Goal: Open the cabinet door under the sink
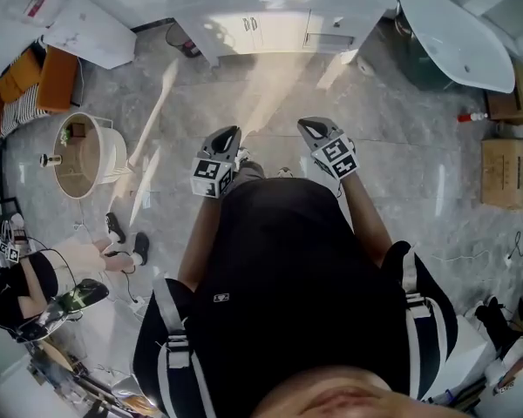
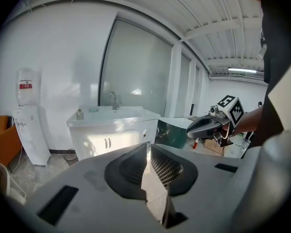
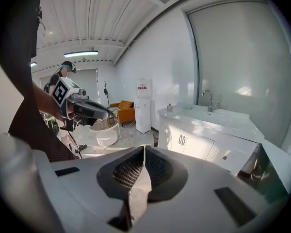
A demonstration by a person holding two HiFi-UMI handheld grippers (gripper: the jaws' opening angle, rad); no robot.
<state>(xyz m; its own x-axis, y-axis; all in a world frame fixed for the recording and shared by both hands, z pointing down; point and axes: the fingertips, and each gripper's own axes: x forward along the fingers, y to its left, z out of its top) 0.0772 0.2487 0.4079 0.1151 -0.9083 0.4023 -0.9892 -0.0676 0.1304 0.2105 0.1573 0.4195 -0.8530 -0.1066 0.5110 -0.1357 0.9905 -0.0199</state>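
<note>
Facing the sink cabinet from across the room, both tools held up and empty, doors closed.

The left tool and right tool each have their jaws drawn together at the tips with nothing between them, and they hang side by side in the air, well apart from the white sink cabinet. Its two cabinet doors sit flush, with paired handles at the centre seam. A faucet stands on the white tabletop before a frosted wall panel. The floor is grey marbled tile with sunlit streaks. A water dispenser stands left of the cabinet and a white bathtub right of it. An orange chair and cardboard boxes sit at the room's edges.
</note>
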